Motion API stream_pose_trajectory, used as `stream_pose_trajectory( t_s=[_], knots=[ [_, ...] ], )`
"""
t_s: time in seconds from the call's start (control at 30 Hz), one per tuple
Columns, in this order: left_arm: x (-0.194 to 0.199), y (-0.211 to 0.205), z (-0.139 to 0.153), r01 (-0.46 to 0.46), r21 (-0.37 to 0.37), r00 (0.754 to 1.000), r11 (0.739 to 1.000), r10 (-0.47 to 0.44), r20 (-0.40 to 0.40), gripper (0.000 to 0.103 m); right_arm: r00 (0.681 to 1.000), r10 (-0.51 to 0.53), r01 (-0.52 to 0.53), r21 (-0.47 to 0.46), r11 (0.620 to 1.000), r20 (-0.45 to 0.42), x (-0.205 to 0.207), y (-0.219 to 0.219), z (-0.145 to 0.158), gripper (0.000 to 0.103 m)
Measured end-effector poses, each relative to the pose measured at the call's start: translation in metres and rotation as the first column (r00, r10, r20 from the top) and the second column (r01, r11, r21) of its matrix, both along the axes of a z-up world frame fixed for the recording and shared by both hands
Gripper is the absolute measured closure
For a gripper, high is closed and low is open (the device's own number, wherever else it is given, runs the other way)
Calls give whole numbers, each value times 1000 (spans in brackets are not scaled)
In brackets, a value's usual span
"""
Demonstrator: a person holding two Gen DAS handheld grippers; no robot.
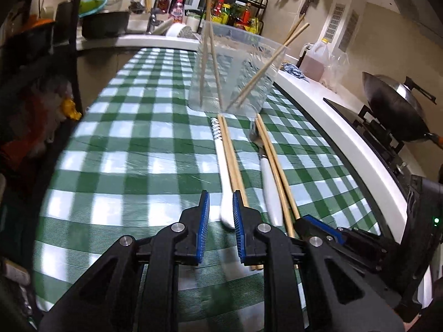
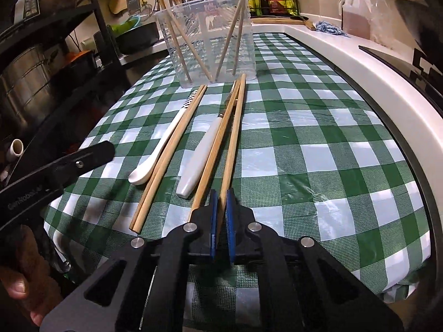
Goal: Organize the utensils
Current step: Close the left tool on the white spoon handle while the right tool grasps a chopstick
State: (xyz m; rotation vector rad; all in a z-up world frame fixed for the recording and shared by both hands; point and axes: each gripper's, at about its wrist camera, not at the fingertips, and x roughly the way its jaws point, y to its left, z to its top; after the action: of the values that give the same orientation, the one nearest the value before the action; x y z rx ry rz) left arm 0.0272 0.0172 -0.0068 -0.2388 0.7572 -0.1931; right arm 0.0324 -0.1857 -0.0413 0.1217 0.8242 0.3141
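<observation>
Black plastic linkages and blue ribbed pads make up both tongs. Nearest, the right gripper (image 2: 220, 196) is clamped on one bamboo chopstick (image 2: 232, 138), its pads pressed to the near end. The left gripper (image 1: 220, 197) stands slightly apart over the bare cloth, nothing between its pads, just left of the near end of a white ceramic spoon (image 1: 224, 177).

On the green-and-white checked plastic tablecloth (image 2: 304, 138) lie four loose bamboo chopsticks in two pairs, each a slim round stick: one pair (image 2: 169, 155) lies right of the spoon, and the held stick and its mate (image 2: 214, 149) lie right of a white-handled metal fork (image 2: 203, 152). One spoon, one fork.

Farther off stands a clear ribbed plastic tub (image 2: 205, 38) with four more chopsticks (image 2: 180, 47) leaning inside it.
</observation>
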Motion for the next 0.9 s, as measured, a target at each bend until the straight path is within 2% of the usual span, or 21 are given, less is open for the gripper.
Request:
stream_pose_trajectory(
  t_s=[0.33, 0.57, 0.73, 0.9],
  knots=[
    [13, -18, -26, -28, 35, 999, 999, 30, -44, 85, 998, -65, 65, -38, 997, 24, -6, -32, 5, 98],
    [9, -25, -24, -44, 83, 999, 996, 45, -12, 85, 998, -64, 64, -47, 997, 18, -8, -34, -2, 97],
    [8, -22, -23, -43, 36, 999, 998, 43, -4, 85, 998, -62, 63, -44, 997, 21, -10, -34, -2, 97],
    [9, -31, -27, -30, 81, 999, 996, 31, -18, 83, 998, -62, 63, -45, 997, 24, -11, -33, -2, 97]
  ],
)
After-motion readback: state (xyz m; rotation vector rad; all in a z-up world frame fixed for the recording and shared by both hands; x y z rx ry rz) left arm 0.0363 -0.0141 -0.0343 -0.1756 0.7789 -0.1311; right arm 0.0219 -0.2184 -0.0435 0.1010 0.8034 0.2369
